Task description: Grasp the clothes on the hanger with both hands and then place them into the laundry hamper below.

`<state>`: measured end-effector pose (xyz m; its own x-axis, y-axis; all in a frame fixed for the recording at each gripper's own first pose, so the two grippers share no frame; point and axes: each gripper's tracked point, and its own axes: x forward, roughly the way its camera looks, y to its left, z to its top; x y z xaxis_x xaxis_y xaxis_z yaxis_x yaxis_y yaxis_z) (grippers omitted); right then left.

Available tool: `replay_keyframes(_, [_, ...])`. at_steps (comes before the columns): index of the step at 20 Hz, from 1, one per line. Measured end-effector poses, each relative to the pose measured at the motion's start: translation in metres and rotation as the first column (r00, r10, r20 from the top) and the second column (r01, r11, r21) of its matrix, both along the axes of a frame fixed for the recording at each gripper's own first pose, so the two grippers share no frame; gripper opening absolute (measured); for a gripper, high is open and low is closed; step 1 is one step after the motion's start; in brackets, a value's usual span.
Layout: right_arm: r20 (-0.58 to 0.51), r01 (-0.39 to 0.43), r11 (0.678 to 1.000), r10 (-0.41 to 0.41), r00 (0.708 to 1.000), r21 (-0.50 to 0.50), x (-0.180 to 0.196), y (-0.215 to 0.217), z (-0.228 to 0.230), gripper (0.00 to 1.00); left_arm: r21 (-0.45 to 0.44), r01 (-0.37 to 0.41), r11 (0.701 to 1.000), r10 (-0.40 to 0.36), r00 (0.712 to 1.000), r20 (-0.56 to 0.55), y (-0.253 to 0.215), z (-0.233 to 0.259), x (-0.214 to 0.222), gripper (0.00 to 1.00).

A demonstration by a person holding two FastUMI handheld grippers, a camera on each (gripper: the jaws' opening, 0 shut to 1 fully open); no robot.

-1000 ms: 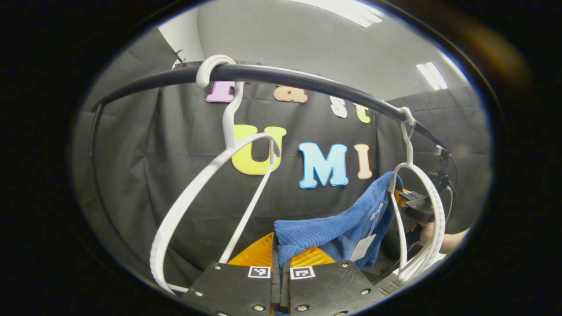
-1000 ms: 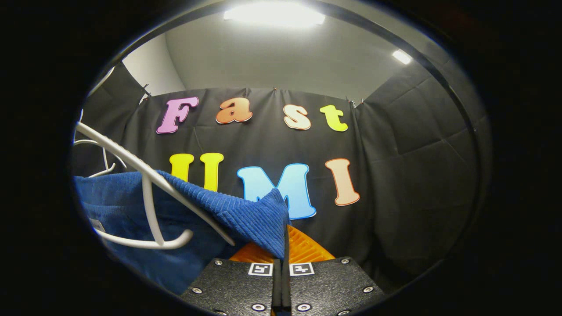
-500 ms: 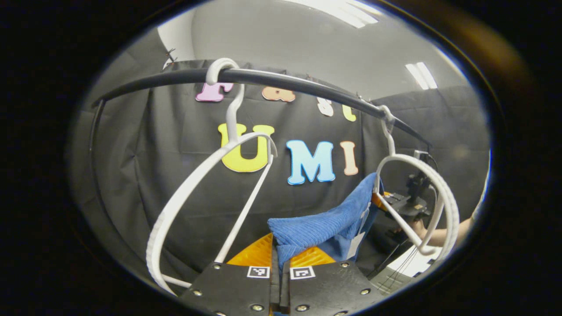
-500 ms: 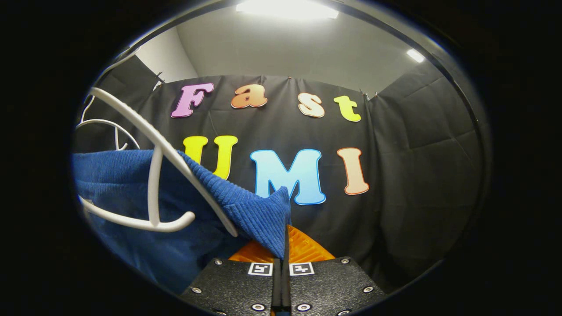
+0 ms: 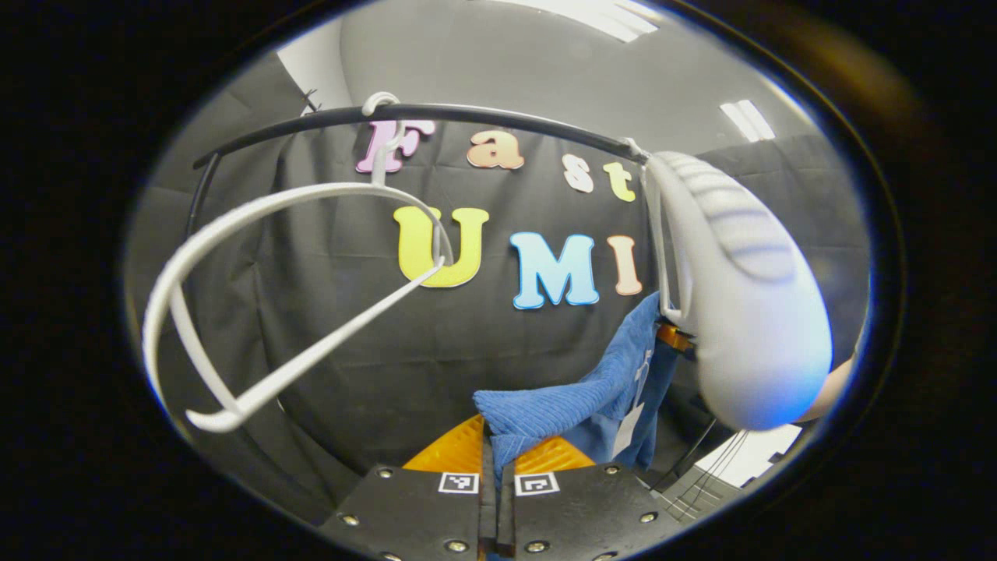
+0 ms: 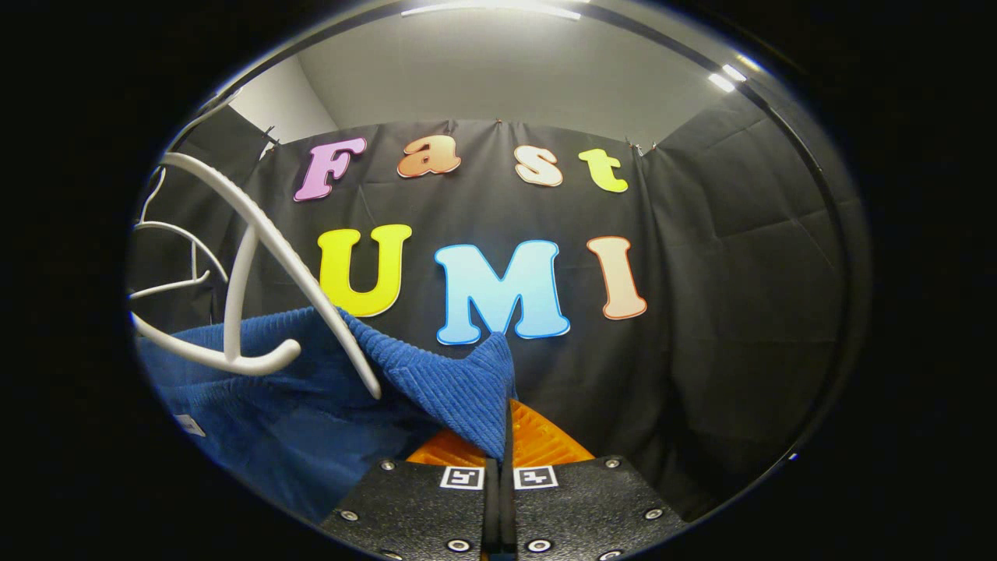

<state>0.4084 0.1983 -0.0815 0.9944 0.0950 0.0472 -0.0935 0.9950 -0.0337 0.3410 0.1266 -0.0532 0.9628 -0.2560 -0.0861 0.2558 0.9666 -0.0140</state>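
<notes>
Fabric, ribbed and deep blue, is what you hold at both ends: the blue garment (image 5: pixel 580 397) hangs stretched between your two grippers, off the hangers and below the black rail (image 5: pixel 436 117). A white tag (image 5: pixel 625 431) dangles from it in the left gripper view, too small to read; a second pale tag (image 6: pixel 189 425) shows at the lower left of the right gripper view, also unreadable.

Starting at the left, an empty white hanger (image 5: pixel 257 296) hangs by its hook from the rail, swung at a slant. Your left gripper (image 5: pixel 496 460) points forward and slightly upward, its fingers clenched on a folded corner of the cloth. To the right, a second white hanger (image 5: pixel 740 288) looms very close to the camera, blurred, still hooked on the rail's right end. Behind it a bit of your other forearm (image 5: pixel 832 389) shows at the edge.

In the right gripper view, the same near hanger (image 6: pixel 257 273) crosses above the cloth at the left. Your right gripper (image 6: pixel 505 460) is pinched tight on the garment's other corner, cloth draping away leftward.
</notes>
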Motion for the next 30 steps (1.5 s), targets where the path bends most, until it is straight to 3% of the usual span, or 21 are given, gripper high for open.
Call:
replay_keyframes(4, [-0.052, 0.002, 1.0, -0.003, 0.999, -0.019, -0.015, -0.019, -0.021, 0.0, -0.029, -0.047, 0.998, 0.047, 0.999, -0.015, -0.006, -0.007, -0.011, 0.02])
replay_keyframes(11, [-0.128, -0.097, 0.994, 0.092, 0.988, -0.039, -0.057, -0.035, -0.049, 0.0, -0.055, -0.142, 0.988, 0.139, 0.989, -0.056, -0.027, -0.022, -0.045, 0.02])
replay_keyframes(15, [-0.169, -0.166, 0.986, 0.16, 0.973, -0.02, -0.083, -0.048, -0.056, 0.0, -0.076, -0.243, 0.967, 0.237, 0.968, -0.084, -0.031, -0.027, -0.063, 0.01])
replay_keyframes(22, [-0.217, -0.286, 0.958, 0.284, 0.934, 0.021, -0.136, -0.076, -0.06, 0.0, -0.16, -0.39, 0.907, 0.366, 0.917, -0.159, -0.032, -0.042, -0.152, 0.02])
replay_keyframes(25, [-0.24, -0.304, 0.953, 0.299, 0.924, 0.018, -0.159, -0.088, -0.063, 0.0, -0.164, -0.413, 0.896, 0.387, 0.906, -0.172, -0.033, -0.043, -0.18, 0.0])
replay_keyframes(30, [-0.29, -0.254, 0.967, 0.251, 0.924, 0.028, -0.208, -0.098, -0.053, 0.0, -0.183, -0.386, 0.904, 0.36, 0.919, -0.161, -0.037, -0.028, -0.196, 0.03])
